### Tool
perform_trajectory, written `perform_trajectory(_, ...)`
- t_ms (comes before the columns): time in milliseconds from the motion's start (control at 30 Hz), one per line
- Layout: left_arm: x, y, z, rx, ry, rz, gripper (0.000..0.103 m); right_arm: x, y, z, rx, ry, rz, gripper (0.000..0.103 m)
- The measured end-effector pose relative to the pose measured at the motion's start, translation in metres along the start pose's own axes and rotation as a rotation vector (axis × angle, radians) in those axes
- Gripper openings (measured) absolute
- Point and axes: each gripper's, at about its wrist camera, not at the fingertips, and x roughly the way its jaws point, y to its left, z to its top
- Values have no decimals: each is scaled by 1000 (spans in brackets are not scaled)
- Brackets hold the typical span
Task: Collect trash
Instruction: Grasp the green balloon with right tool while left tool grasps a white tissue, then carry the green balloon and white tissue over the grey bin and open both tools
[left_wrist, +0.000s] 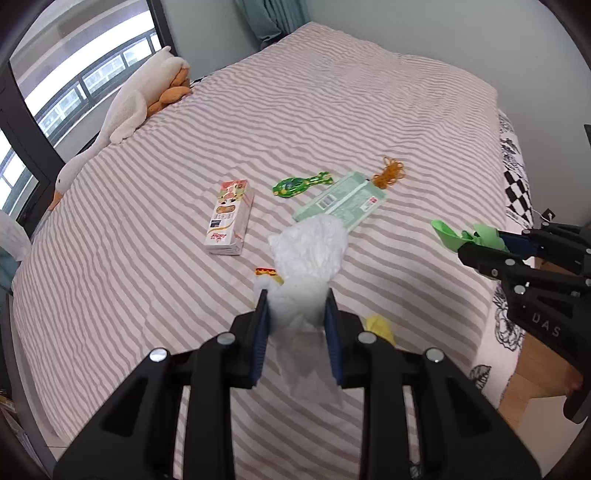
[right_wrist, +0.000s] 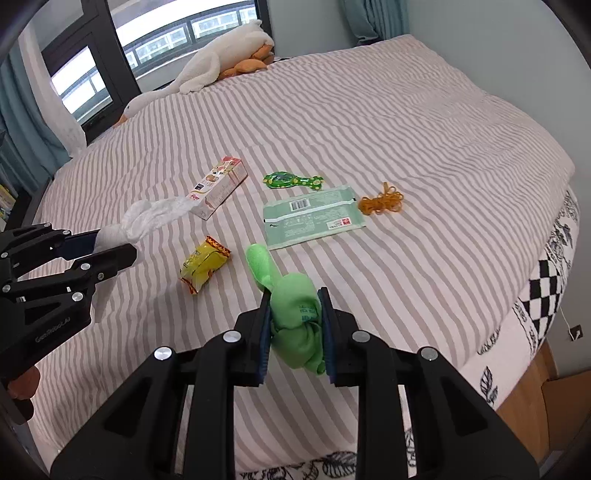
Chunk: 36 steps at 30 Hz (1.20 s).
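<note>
While left gripper (left_wrist: 297, 299) pinches tissue (left_wrist: 308, 254), right gripper (right_wrist: 294, 297) clamps green wrapper (right_wrist: 295, 314).

One carton (right_wrist: 218, 192), two flat wrappers (right_wrist: 314, 219), yellow packet (right_wrist: 204, 264), rubber-band heap (right_wrist: 382, 202), white wad (left_wrist: 308, 266), green wad (right_wrist: 295, 317), plush goose (right_wrist: 207, 70).

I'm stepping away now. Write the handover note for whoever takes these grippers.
Left gripper: shut on a white tissue wad, lifted off the bed.
Right gripper: shut on a green wrapper, also lifted.
No bin in view; nothing seen binned yet.
Left on the bed: yellow packet, carton, flat green pack, rubber bands, green toy. Plush goose likely stays.
</note>
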Motion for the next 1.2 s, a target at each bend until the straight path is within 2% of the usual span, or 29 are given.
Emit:
perform_trajectory(100, -24, -22, -6, 42, -33, -25, 28, -37, -10, -22, 36, -22, -44, 22)
perform_trajectory(300, -61, -88, -19, 172, -83, -128, 28, -104, -44, -80, 176, -66, -159, 22)
perform_trajectory(700, -94, -267, -61, 482, -112, -333, 28, -206, -142, -221, 471, -89, -365, 22)
perform_trajectory(933, -86, -378, -92, 594, -77, -401, 28, -233, -212, -289, 555, -84, -406, 22)
perform_trajectory(1200, -45, -489, -130, 633, 18, -418, 28, -222, -293, -362, 597, -13, -401, 22)
